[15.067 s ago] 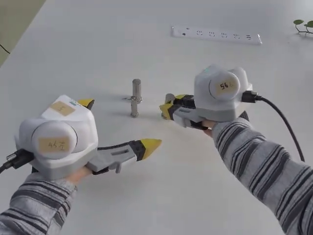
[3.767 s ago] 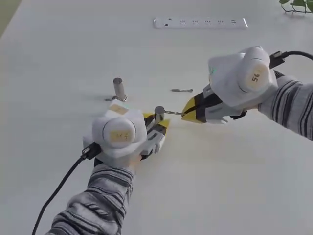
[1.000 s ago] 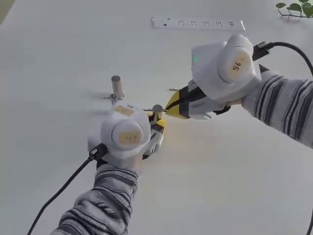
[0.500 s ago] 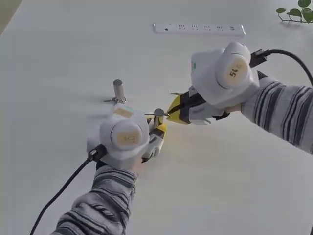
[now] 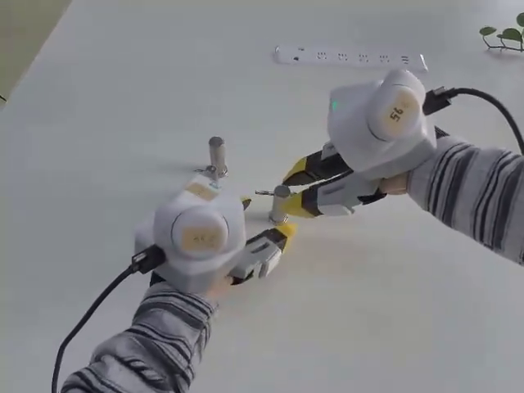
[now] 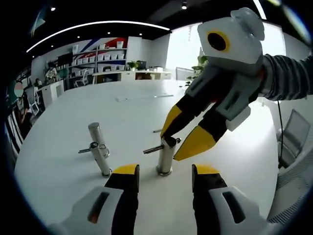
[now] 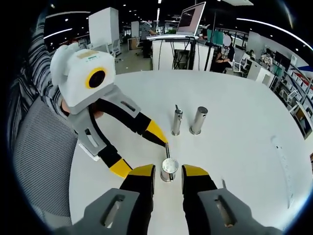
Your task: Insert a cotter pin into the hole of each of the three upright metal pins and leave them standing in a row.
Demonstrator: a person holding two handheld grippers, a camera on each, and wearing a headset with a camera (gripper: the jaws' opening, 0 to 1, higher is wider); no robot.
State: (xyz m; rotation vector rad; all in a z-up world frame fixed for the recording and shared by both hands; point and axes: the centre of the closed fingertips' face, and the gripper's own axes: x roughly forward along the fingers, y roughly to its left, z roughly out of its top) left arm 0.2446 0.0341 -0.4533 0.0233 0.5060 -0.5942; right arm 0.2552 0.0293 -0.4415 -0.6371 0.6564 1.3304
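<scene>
An upright metal pin [image 5: 279,205] stands on the white table with a cotter pin [image 5: 265,193] through its hole. My right gripper [image 5: 293,190] is open, one jaw on each side of the pin's top [image 7: 169,168]. My left gripper [image 5: 264,216] is open too, and that pin [image 6: 165,156] stands just ahead of its jaws. In the left gripper view the right gripper [image 6: 170,146] straddles the cotter pin's [image 6: 154,148] head end. Two more pins stand close together, one [image 6: 101,159] carrying a cotter pin and a bare one [image 6: 96,134]. A loose cotter pin [image 6: 156,130] lies behind.
A white power strip [image 5: 350,57] lies at the far side of the table [image 5: 123,98], with plant leaves [image 5: 503,34] at the far right corner. Black cables trail from both grippers. A striped sleeve [image 5: 475,192] reaches in from the right.
The right gripper has opened and let go of the cotter pin, which stays through the pin's hole. The left gripper's jaws have come apart from the pin. The head camera has shifted.
</scene>
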